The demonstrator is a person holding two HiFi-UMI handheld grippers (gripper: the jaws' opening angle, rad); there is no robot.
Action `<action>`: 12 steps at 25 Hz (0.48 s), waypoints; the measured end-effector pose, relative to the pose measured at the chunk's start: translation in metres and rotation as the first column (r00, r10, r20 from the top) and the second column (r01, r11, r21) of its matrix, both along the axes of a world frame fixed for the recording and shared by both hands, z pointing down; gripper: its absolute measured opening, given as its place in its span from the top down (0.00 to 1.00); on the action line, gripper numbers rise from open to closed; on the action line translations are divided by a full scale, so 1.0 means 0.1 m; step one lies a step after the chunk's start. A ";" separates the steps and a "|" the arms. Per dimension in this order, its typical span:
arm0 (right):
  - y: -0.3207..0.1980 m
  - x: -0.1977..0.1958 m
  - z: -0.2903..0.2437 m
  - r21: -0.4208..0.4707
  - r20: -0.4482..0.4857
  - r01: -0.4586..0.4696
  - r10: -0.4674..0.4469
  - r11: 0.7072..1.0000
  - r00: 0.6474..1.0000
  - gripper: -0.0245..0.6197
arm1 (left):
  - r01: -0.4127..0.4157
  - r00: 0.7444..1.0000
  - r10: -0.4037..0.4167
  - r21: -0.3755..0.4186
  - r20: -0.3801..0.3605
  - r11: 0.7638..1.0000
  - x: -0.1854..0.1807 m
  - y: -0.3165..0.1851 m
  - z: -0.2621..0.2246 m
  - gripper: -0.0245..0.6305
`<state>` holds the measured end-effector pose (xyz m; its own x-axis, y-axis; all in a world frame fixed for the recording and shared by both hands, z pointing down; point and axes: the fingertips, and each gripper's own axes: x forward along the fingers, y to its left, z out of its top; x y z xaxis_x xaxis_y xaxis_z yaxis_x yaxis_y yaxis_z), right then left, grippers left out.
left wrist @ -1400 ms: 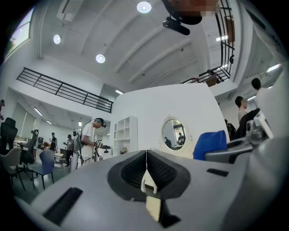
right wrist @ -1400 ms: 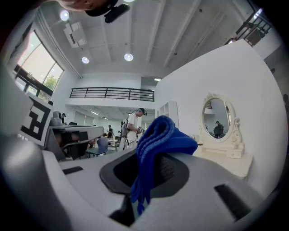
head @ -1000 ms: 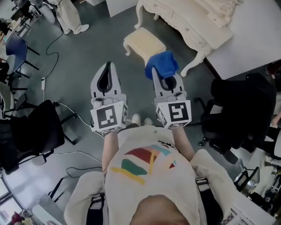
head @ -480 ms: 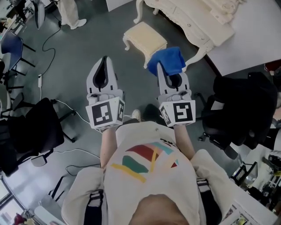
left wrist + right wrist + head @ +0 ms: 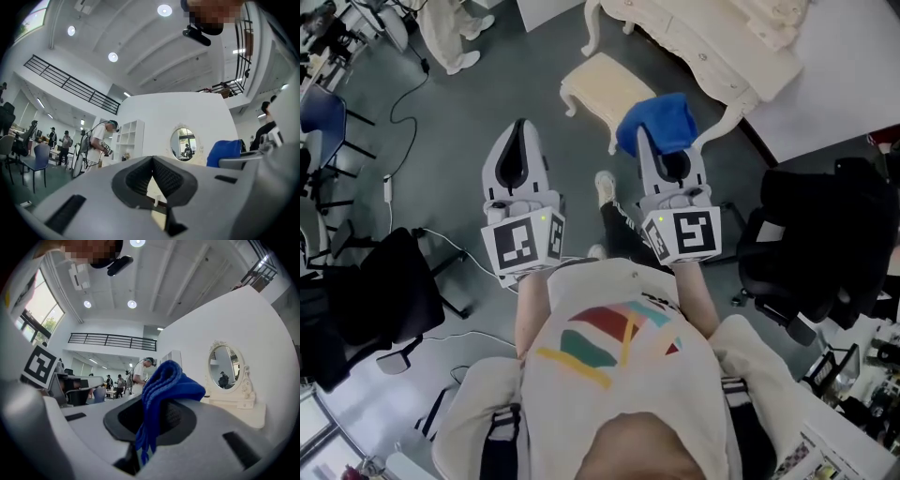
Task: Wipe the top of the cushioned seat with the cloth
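1. Dressing table (image 5: 712, 42): cream, carved, with curved legs. It fills the upper right of the head view. Its oval mirror (image 5: 224, 367) shows at the right of the right gripper view.
2. Office chair (image 5: 825, 234): black, at the right edge of the head view.
3. Cushioned seat (image 5: 602, 82): a pale yellow stool top on cream legs. It stands on the grey floor at upper centre of the head view, just left of the dressing table. Its top is bare.
4. Left gripper (image 5: 522, 131): at centre left of the head view, below and left of the seat. Its jaws are pressed together with nothing between them.
5. Right gripper (image 5: 661, 157): at centre right of the head view. Its jaws are clamped on the cloth.
6. Cloth (image 5: 658, 122): blue and bunched, standing up out of the right gripper's jaws. In the head view it sits just beside the seat's lower right corner, off the cushion top.
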<state>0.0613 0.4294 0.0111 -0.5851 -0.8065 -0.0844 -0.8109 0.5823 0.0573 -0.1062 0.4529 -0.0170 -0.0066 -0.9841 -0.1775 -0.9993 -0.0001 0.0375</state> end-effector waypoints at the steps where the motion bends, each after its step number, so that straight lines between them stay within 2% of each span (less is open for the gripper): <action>1: -0.08 -0.01 0.01 0.002 0.002 0.004 -0.004 1.000 1.000 0.90 | -0.001 1.000 0.001 0.002 0.000 1.000 0.00 -0.07 0.02 0.96; 12: -1.14 -0.27 0.10 -0.032 0.007 0.036 -0.036 0.999 0.999 0.90 | -0.011 1.000 0.012 -0.019 0.025 1.000 -0.10 -1.05 0.06 0.96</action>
